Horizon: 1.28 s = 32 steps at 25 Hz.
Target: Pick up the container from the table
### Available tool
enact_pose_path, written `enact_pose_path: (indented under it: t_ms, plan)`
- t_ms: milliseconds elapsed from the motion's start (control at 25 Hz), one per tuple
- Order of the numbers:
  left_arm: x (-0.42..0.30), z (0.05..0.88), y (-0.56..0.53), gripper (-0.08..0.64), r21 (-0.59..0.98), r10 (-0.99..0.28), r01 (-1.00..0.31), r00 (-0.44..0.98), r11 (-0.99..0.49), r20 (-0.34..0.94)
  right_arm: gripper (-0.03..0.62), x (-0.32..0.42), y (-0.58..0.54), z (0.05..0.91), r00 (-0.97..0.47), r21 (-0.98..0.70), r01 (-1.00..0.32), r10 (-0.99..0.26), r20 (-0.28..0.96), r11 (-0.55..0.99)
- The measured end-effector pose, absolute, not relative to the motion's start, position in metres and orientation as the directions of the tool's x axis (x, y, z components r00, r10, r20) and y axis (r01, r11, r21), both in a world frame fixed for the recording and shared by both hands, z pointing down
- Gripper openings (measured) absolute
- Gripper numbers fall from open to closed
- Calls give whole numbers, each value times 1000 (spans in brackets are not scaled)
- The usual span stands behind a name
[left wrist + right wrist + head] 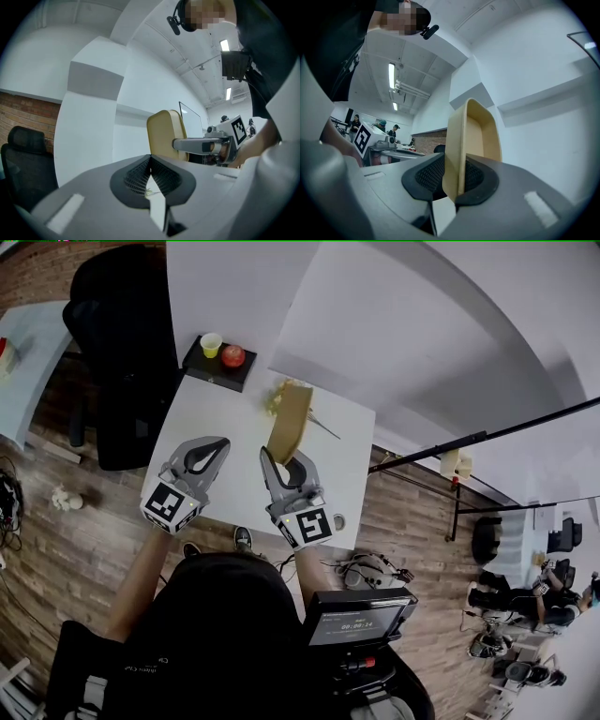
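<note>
Head view shows the person standing at the near edge of a white table (211, 409) with a gripper in each hand, both pointing away over the tabletop. The right gripper (281, 461) holds the tan container (289, 423), a shallow tray with rounded corners. It is turned on edge and reaches forward from the jaws above the middle of the table. Whether its far end touches the tabletop cannot be told.

In the right gripper view, the jaws of the right gripper (454, 180) stand a little apart and clamp one side wall of the container (476, 136), one ribbed pad on each face. The hollow side of the container faces right there.

The left gripper (212, 448) hovers just beside the right one, apart from the container. In the left gripper view its jaws (150, 161) are pressed together with nothing held; only a fine wisp of thread lies at the seam.

At the table's far end a black tray (214, 371) carries a yellow cup (211, 344) and a red apple (232, 355). A black office chair (122, 352) stands to the left of the table.
</note>
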State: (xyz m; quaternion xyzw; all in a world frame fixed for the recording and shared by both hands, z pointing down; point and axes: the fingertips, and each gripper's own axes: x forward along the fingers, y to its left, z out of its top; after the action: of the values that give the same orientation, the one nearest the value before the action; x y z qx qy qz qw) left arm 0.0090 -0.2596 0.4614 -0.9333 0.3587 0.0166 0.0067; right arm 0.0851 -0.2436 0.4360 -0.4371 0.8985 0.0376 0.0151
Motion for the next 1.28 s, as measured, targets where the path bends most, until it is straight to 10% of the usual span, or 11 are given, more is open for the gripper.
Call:
enact_pose_path:
  t_ms: [1280]
  plan:
    - [13, 479, -258, 3, 15, -673, -673, 740, -739, 7, 84, 89, -246, 450, -629, 44, -777, -777, -27, 628]
